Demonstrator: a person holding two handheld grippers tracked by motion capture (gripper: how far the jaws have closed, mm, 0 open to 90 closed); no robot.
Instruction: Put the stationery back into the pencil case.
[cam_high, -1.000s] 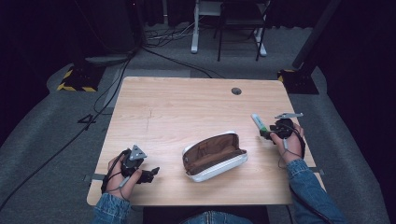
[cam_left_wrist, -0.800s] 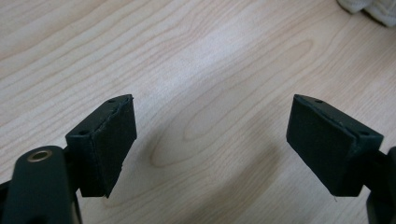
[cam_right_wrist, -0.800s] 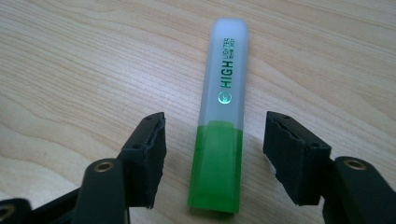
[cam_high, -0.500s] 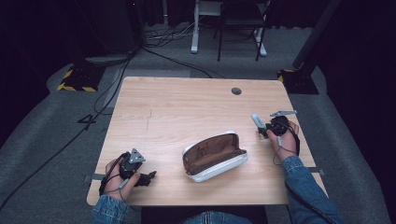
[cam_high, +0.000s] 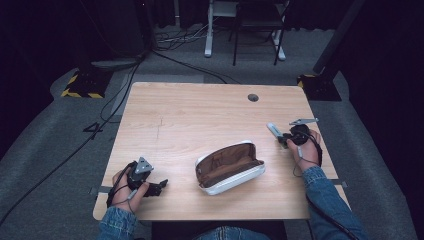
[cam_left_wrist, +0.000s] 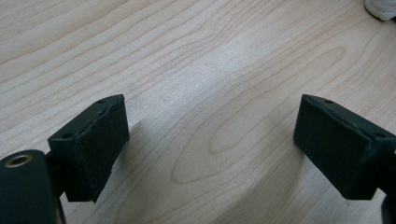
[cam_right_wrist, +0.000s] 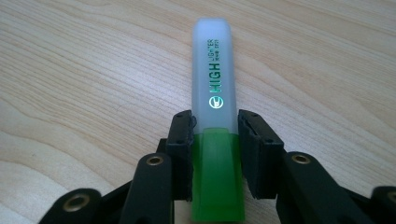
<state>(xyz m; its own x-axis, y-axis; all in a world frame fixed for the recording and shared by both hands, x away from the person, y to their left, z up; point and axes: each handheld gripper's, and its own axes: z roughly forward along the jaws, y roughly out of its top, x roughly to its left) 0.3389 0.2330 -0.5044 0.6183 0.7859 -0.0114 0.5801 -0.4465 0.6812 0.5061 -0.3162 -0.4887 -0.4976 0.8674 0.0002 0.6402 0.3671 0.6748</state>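
Note:
A green highlighter (cam_right_wrist: 212, 88) with a frosted cap lies on the wooden table (cam_high: 200, 115) near its right edge, also seen in the high view as the highlighter (cam_high: 274, 132). My right gripper (cam_right_wrist: 215, 154) has just been closing and is shut on it, pads pressing its sides where cap meets body; the right gripper (cam_high: 283, 140) points up-left. An open white pouch (cam_high: 227, 167) with a brown lining lies at the front middle. My left gripper (cam_left_wrist: 210, 144) stands open just above bare wood, its jaws having just been opening with nothing between them; the left gripper (cam_high: 159, 187) is at the front left corner.
A corner of the white pouch (cam_left_wrist: 380, 9) shows at the top right of the left gripper view. A round cable hole (cam_high: 253, 97) sits at the table's back right. Beyond the table are cables (cam_high: 125, 95) on the floor and desk legs (cam_high: 207, 30).
The right gripper's jaws have drawn in onto the highlighter. Both hands stay about where they were.

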